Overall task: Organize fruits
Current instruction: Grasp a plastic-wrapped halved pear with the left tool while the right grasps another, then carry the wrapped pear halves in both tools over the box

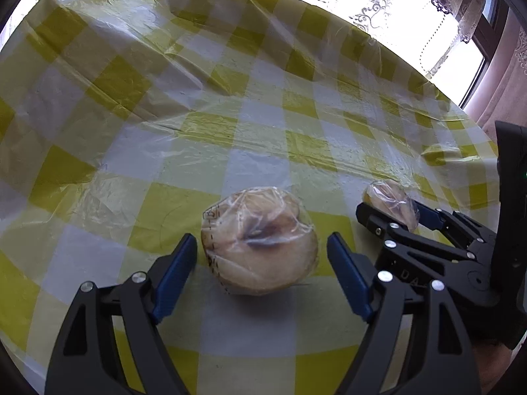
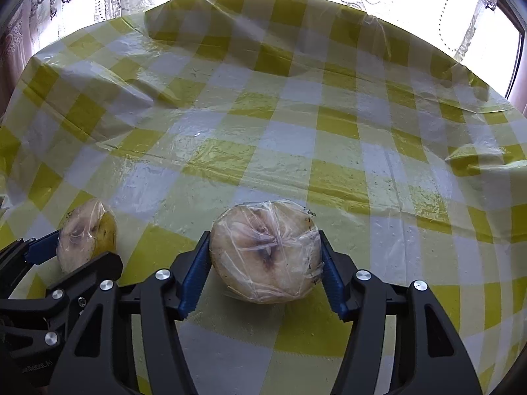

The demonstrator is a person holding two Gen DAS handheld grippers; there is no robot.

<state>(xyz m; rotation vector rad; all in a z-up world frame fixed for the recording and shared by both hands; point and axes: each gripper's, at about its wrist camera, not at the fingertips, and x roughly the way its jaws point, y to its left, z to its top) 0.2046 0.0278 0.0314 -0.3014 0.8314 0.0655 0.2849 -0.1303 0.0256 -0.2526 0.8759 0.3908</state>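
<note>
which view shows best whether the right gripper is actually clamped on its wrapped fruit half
The right wrist view: both blue fingers press the wrapped fruit half. The left wrist view shows that fruit only small and side-on, partly behind the right gripper.

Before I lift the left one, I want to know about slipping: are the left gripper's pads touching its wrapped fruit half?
Apart. The left wrist view shows tablecloth between each blue pad and the wrapped fruit half; the left gripper is open around it.

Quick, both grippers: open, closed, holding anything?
Left gripper: open, pads either side of a wrapped fruit half, not touching.
Right gripper: closed on the other fruit half.
</note>
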